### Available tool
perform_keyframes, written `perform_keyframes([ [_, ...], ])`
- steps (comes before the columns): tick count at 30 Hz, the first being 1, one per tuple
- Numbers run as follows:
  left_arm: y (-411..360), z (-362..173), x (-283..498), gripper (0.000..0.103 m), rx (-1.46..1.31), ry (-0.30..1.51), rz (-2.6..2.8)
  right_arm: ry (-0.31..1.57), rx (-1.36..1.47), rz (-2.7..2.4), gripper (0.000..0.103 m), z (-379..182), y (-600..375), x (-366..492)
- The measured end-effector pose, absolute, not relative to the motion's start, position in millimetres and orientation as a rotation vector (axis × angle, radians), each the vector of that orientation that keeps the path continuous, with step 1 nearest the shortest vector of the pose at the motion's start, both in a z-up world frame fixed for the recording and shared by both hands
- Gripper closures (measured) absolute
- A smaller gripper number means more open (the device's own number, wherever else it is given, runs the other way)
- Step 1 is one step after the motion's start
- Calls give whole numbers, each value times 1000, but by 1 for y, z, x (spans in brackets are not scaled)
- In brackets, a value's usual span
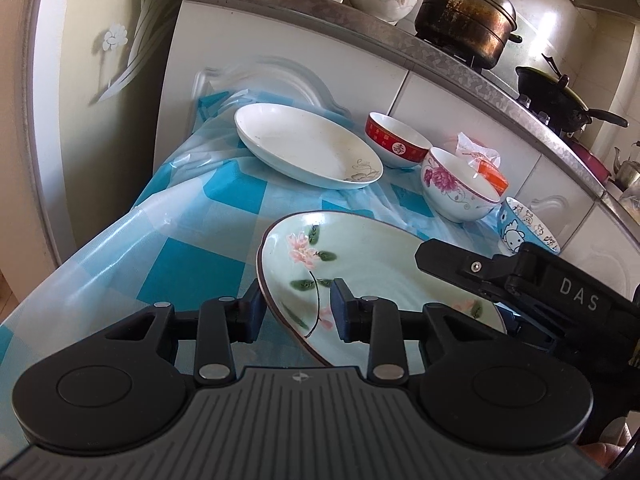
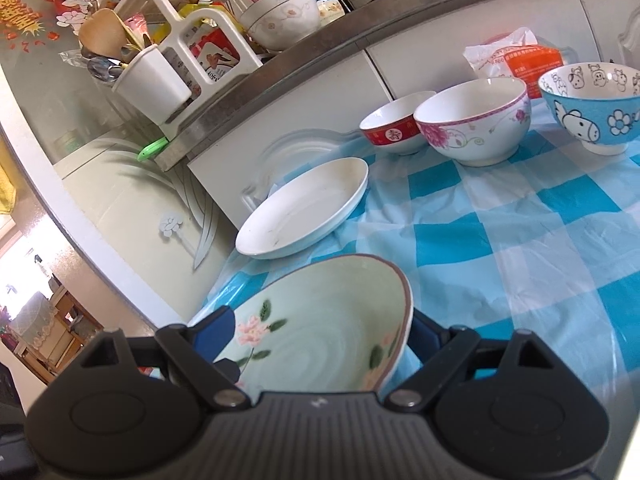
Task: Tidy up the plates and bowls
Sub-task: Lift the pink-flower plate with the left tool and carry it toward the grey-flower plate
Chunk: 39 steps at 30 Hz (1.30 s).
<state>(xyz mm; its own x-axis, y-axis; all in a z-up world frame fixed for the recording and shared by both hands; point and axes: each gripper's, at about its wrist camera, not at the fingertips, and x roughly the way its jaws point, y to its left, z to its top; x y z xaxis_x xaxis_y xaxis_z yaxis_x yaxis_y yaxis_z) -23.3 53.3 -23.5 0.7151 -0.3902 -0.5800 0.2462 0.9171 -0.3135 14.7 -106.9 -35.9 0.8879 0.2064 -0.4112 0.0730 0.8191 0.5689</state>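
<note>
A pale green plate [image 1: 372, 256] with pink flowers hangs tilted just above the blue checked tablecloth [image 1: 180, 264]. My left gripper [image 1: 298, 312] is shut on its near left rim, one pad inside the dish and one outside. My right gripper [image 2: 320, 332] straddles the green plate [image 2: 320, 320] at its other end with wide jaws, both pads against the rim; one of its black fingers [image 1: 452, 264] reaches over the plate's far right rim. Beyond lie a white plate [image 1: 304, 148] [image 2: 304, 208], a red bowl [image 1: 396, 144] [image 2: 394, 132], a pink-flowered bowl [image 1: 456, 188] [image 2: 476, 124] and a blue cartoon bowl [image 1: 524, 228] [image 2: 596, 116].
The table butts against white cabinets under a grey counter [image 1: 440, 52] carrying a steamer pot [image 1: 464, 16], a wok [image 1: 560, 96] and a utensil rack [image 2: 172, 60]. A plastic bag [image 2: 516, 60] sits behind the bowls. The table's left edge [image 1: 80, 248] drops off beside a door.
</note>
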Motion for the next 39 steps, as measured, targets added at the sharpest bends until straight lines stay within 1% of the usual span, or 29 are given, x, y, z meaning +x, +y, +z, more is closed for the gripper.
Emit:
perform_keyframes([
  [24,32,8,-80,67,-174,626,-436,396,607,39,13,-14,-126,-62],
  [39,-24,22,-125,67,-111,616,-588,287,665,-81,13,-7,-175,-144],
])
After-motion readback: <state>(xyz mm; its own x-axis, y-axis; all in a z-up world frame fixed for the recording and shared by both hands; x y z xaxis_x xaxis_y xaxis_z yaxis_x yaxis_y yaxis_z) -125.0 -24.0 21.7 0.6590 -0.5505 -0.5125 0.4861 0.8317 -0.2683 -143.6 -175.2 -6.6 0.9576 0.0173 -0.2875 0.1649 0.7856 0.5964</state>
